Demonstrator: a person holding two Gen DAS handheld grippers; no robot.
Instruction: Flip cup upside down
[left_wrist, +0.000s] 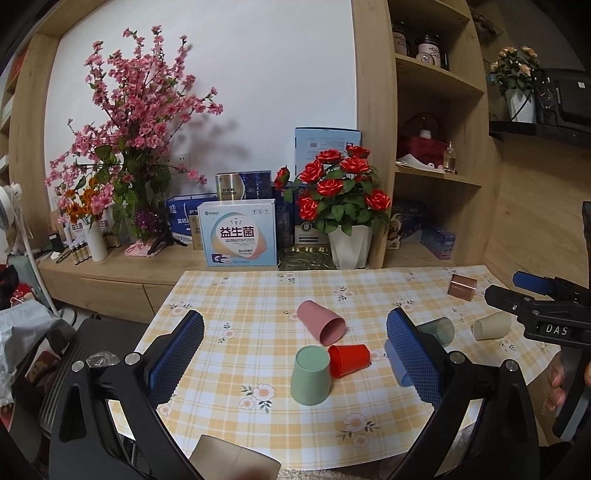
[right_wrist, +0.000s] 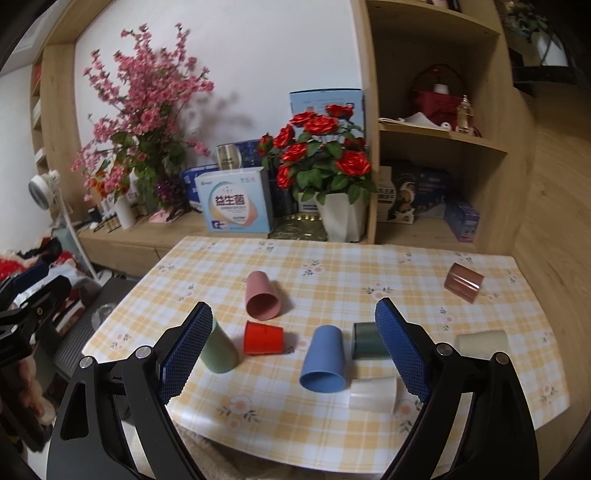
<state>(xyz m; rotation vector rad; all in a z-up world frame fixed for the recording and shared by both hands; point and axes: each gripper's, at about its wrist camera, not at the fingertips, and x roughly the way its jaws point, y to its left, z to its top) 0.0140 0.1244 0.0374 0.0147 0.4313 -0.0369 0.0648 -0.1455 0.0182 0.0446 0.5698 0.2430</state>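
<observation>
Approach step, nothing gripped. My left tool (left_wrist: 295, 347) and right tool (right_wrist: 293, 350) both hang spread above the surface (right_wrist: 369, 258). Cups: blue cup (right_wrist: 323, 360) lies between the right tool's fingers, mouth toward me; red (right_wrist: 263, 337) and pink (right_wrist: 261, 295) ahead-left; green (left_wrist: 309, 374) stands inverted. Next, I judge: lower, pinch blue, rotate.
</observation>
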